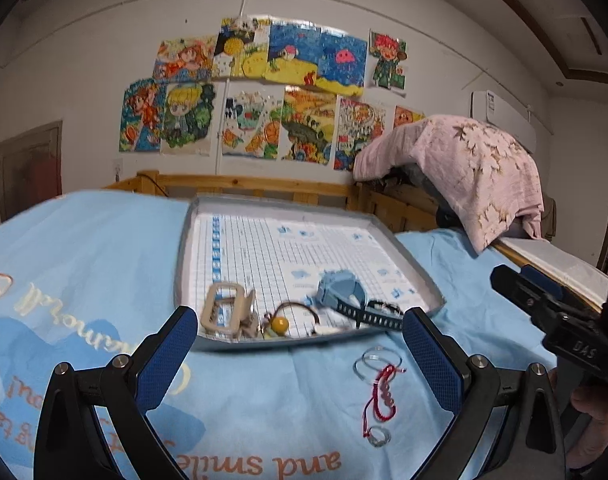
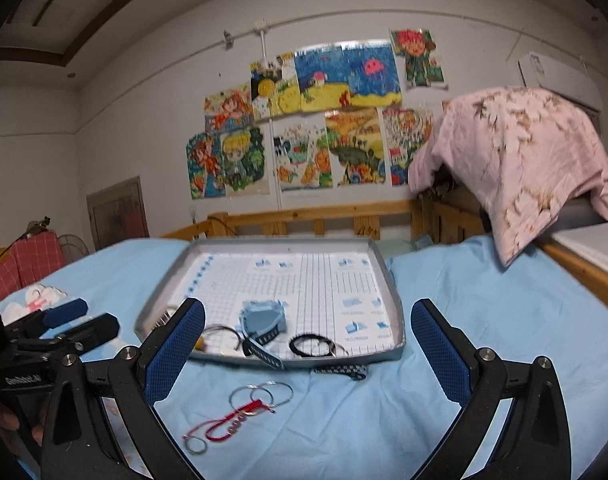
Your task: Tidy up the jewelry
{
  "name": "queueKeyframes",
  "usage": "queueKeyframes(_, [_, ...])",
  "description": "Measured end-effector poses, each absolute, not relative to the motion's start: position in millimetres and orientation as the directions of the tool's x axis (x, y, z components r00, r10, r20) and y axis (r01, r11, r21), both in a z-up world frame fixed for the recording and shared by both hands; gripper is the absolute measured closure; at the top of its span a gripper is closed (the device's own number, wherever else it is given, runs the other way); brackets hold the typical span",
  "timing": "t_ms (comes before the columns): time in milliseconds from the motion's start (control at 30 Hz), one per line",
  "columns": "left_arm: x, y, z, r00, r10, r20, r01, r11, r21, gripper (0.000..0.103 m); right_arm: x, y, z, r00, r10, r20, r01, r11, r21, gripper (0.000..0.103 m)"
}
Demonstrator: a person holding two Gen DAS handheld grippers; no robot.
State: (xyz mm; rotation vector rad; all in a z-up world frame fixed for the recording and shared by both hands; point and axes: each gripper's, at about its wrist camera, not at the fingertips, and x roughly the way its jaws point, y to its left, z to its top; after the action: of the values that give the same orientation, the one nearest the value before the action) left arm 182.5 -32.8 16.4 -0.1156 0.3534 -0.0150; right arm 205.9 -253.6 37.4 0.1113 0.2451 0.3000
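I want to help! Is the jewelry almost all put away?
Partly. The watch, hair clip and black bracelet already lie in the tray. Both tools are open and hold nothing. The red bracelet and clear rings still lie on the blue sheet.

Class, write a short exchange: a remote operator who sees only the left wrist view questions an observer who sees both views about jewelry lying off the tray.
Operator: I see a red cord and clear rings on the sheet. Anything else off the tray?
Observer: Yes, a dark patterned strap lies on the sheet just before the tray's near rim.
Operator: Is the right gripper free?
Observer: It is open, with nothing between its fingers.
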Motion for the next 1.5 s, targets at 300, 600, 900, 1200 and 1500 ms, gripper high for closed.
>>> queueKeyframes(300, [182.6,-35.1,-12.9,0.914,-0.125,-0.386,0.074,0.987,-0.146,0.0,218.8,-256.3,-0.6,0.884,0.359,-0.299,-0.322,0.932,0.167,0.003])
queueKeyframes(600, [181.3,-34.6,-34.0,0.87,-0.271,-0.412,0.201,0.958,-0.205,0.029,226.6,-252.4,-20.3,0.83,0.431,-0.354,-0.389,0.902,0.187,0.029])
queueKeyframes(900, [183.4,-47.3,-47.2,0.798,-0.391,-0.459,0.328,0.92,-0.215,0.057,229.6,-238.5,-35.6,0.768,0.487,-0.415,-0.456,0.872,0.18,0.052])
queueKeyframes(1200, [196.6,-50.1,-67.3,0.69,-0.466,-0.554,0.371,0.885,-0.282,0.07,230.3,-234.6,-45.3,0.727,0.519,-0.45,-0.481,0.852,0.205,0.064])
queueKeyframes(1500, [205.8,-46.9,-79.1,0.653,-0.466,-0.598,0.342,0.885,-0.316,0.083,231.8,-227.5,-50.8,0.702,0.53,-0.476,-0.493,0.844,0.213,0.064])
